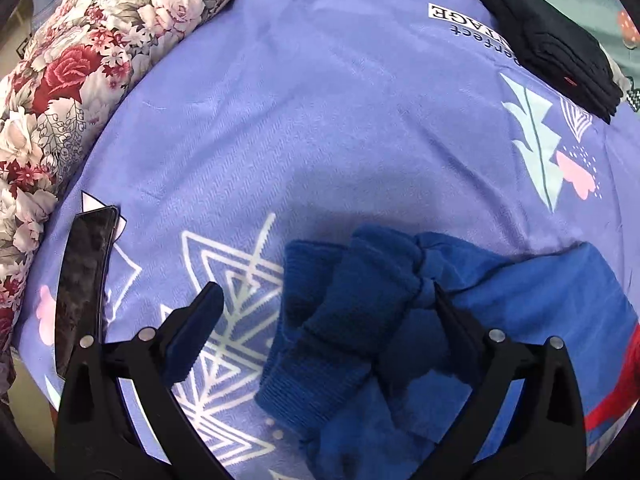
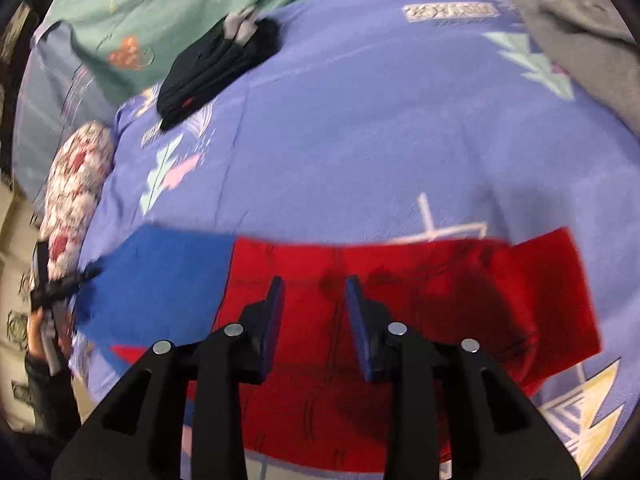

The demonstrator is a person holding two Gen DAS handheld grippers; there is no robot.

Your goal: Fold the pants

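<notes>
Blue-and-red pants [image 2: 320,300] are spread on a bed [image 1: 320,120]. Left gripper [image 1: 324,296] fingers are wide apart around bunched blue cuffs; right gripper [image 2: 314,300] fingers are part-open, empty. Cuffs should be pinched squarely before folding.

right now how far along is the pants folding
Done: a dark folded stack already sits at the far side of the purple bedspread. In hand: the blue and red pants lie spread flat across the bedspread, the blue cuffs bunched between the left gripper's wide-open jaws, with no clear pinch. The right gripper hovers over the red part, nothing between its jaws. Left: essentially every fold on this pair.
</notes>
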